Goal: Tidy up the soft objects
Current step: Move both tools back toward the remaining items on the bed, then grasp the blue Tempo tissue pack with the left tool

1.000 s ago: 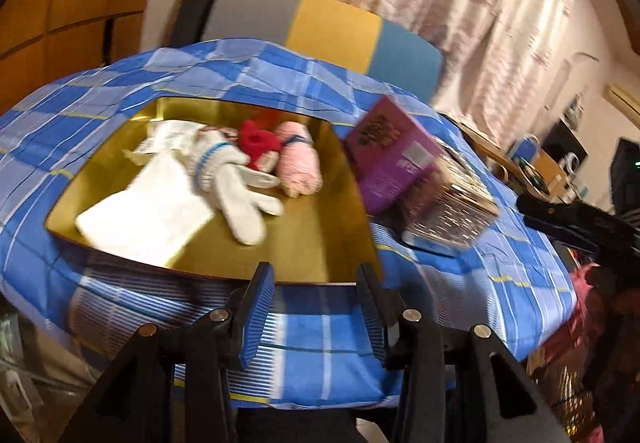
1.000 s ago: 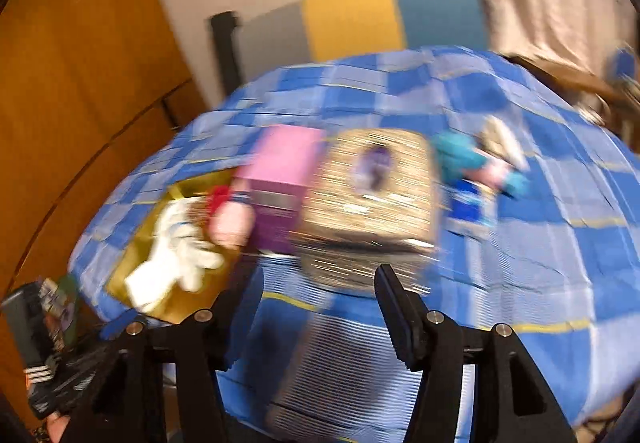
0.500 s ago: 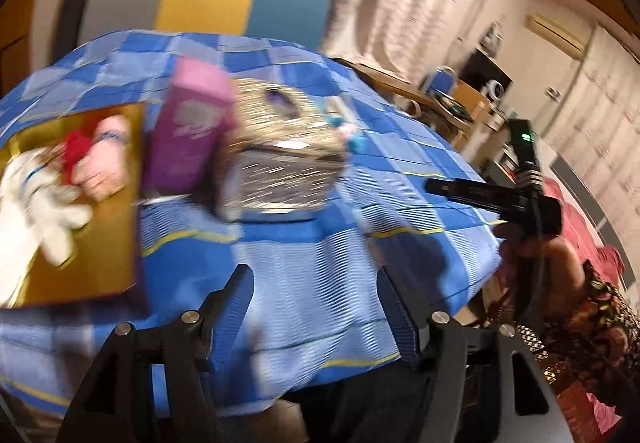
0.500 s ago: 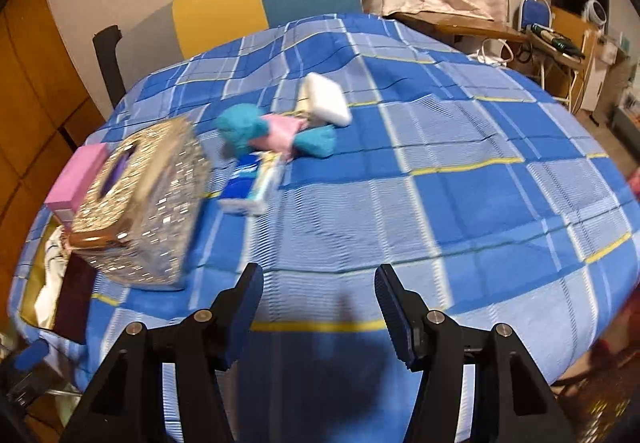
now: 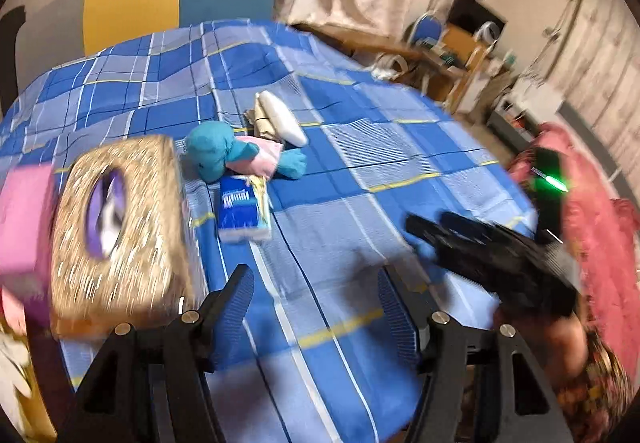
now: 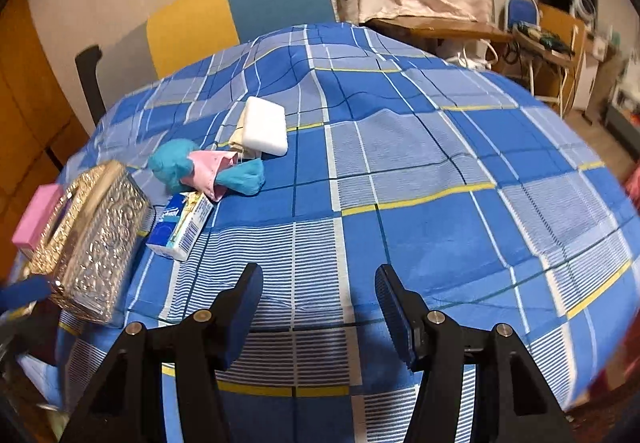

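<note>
Tongs on both sides hang agape with nothing between them: left tongs (image 5: 316,303), right tongs (image 6: 320,307). Teal-and-pink soft bundle (image 6: 208,173) lies on the checked counter (image 6: 440,227) (beside a white sponge (image 6: 266,125) and blue tissue pack (image 6: 180,229)), near the glittery tissue box (image 6: 94,235).

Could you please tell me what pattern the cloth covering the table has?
The tablecloth is a blue and white check with thin yellow lines, clearest in the right wrist view.
</note>
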### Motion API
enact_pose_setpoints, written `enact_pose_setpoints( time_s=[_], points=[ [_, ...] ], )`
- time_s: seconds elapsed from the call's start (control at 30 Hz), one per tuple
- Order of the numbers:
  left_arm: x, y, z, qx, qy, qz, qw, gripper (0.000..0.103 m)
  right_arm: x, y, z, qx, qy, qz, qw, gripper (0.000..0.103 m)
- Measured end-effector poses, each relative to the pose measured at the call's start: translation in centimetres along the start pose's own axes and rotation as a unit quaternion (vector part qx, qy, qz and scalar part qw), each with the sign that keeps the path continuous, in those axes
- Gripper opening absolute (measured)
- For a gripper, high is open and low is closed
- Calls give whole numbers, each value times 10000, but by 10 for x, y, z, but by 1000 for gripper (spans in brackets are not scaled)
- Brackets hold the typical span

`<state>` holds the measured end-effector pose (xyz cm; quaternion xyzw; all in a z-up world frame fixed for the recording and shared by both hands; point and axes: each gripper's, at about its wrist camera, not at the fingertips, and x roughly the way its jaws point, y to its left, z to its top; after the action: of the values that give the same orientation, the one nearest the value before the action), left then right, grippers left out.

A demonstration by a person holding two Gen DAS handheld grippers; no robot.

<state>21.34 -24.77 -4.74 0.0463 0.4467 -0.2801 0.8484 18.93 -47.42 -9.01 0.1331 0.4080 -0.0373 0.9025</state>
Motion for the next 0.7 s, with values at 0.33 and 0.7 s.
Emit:
enact_pose_setpoints(
  time_s=[0.33, 0.7],
  points=[
    [104, 3, 62, 242, 978, 939, 9905, 64, -7, -22, 11, 850, 1, 430, 9954, 61],
    [147, 16, 64, 176, 1261, 1379, 9822, 62, -8, -33, 17, 1167, 12, 611, 9913, 62]
  ],
)
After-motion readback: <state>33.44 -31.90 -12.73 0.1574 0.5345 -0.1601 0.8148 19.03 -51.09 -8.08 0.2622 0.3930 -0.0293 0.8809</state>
